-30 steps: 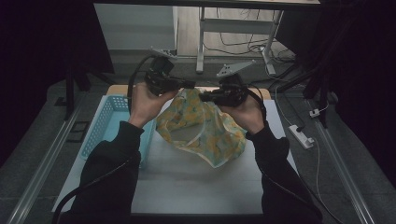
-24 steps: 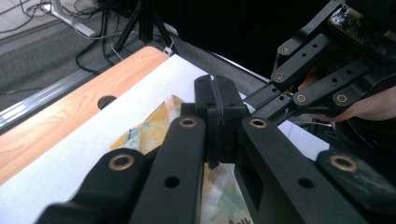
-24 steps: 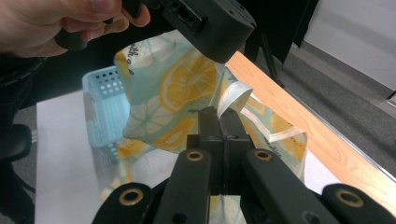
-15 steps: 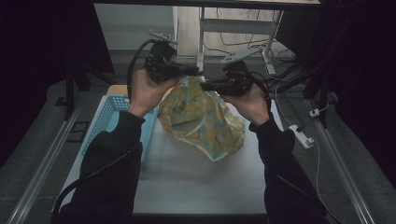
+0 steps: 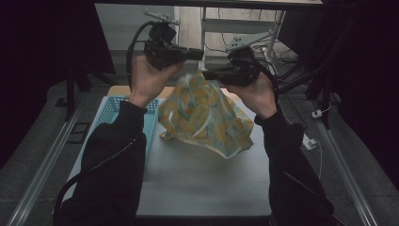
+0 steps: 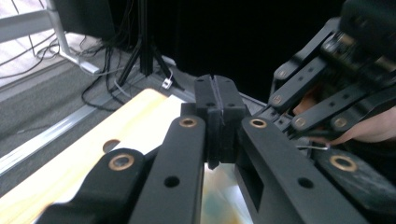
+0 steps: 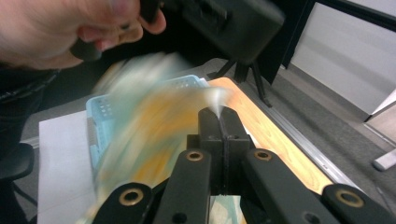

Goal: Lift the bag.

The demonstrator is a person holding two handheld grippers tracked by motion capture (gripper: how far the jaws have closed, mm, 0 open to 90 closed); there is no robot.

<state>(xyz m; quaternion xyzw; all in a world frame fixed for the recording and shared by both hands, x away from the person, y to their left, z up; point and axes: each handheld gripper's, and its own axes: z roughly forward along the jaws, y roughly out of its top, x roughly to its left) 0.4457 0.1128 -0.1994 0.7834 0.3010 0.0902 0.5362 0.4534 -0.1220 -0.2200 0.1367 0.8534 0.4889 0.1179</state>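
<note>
I've got both grippers, L (image 5: 200,53) & R (image 5: 207,75), fingers clenched on the yellow-print cloth's (image 5: 207,117) top edge, lifting it off the tabletop (image 5: 197,188); next, probably spread it flat w/o slipping.

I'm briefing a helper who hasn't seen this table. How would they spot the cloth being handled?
Look at the white table, right of the blue basket. The cloth hangs above it, pinched at its top edge by the left gripper and right gripper. It is the one soft thing there, yellow-orange and pale green in a busy print.
</note>
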